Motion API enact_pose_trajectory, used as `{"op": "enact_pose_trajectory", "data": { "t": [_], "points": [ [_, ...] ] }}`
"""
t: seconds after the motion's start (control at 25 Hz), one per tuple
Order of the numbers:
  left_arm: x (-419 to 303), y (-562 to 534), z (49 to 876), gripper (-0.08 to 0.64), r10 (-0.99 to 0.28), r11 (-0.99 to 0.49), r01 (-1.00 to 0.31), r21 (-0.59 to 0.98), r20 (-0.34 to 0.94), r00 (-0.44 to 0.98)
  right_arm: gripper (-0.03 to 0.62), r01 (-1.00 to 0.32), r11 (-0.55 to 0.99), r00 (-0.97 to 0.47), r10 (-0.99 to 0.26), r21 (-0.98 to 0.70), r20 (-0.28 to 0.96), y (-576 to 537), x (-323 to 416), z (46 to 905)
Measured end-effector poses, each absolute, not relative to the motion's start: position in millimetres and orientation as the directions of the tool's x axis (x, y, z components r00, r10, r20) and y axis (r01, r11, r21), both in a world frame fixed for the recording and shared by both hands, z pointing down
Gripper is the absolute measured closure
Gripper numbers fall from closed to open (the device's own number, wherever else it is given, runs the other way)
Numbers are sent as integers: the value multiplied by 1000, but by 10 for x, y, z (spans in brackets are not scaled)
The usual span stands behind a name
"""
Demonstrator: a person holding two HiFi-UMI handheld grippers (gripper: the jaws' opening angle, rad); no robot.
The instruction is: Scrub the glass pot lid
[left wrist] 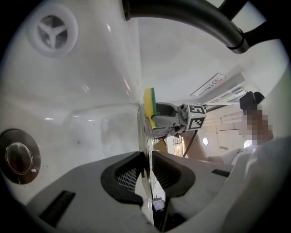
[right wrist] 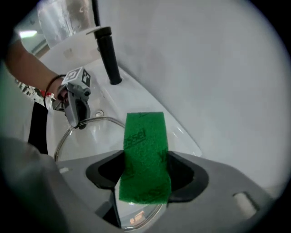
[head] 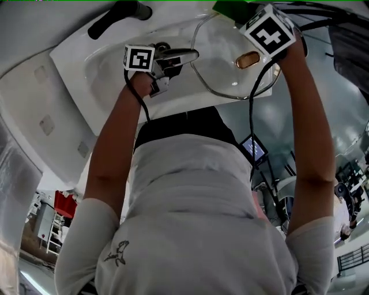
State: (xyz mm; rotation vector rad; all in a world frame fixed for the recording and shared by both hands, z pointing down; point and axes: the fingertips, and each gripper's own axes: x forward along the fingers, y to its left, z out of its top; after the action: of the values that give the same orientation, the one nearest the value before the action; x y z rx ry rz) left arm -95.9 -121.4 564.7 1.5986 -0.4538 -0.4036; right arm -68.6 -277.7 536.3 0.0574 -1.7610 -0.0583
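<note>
A white sink basin (head: 95, 72) occupies the upper left of the head view, with a black tap lever (head: 118, 16) lying across its top edge near the upper left. In the left gripper view, a round metal drain stopper (left wrist: 18, 157) sits at the left edge of the frame and a white round fitting with three spokes (left wrist: 52, 29) in the upper left corner, the two well apart. A small lit screen (head: 253, 148) shows right of centre in the head view, and a red object (head: 64, 203), too small to identify, at the lower left.
</note>
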Motion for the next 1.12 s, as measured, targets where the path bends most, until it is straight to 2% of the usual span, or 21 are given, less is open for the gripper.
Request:
{"op": "enact_pose_trajectory", "data": {
  "t": [0.24, 0.56, 0.76, 0.96, 1.12],
  "points": [
    [-966, -1222, 5657, 485, -534, -47, -28, 998, -1, 845, 304, 19, 990, -182, -135, 141, 974, -2497, -846, 5358],
    [-958, -1204, 5661, 485, -535, -44, -32, 999, 4, 845, 304, -25, 998, -268, -67, 63, 961, -1687, -1031, 5364],
    [-968, -1196, 5676, 485, -542, -13, -28, 1000, 16, 840, 304, -98, 994, -291, -85, 58, 953, -1377, -947, 5368],
    [-959, -1187, 5701, 485, -535, -18, -37, 999, 22, 845, 305, -240, 970, -324, -111, 32, 940, -1207, -778, 5339],
    [-952, -1209, 5688, 486, -534, -34, -33, 999, 10, 846, 307, -238, 971, -318, -112, 35, 941, -964, -579, 5352]
  ]
}}
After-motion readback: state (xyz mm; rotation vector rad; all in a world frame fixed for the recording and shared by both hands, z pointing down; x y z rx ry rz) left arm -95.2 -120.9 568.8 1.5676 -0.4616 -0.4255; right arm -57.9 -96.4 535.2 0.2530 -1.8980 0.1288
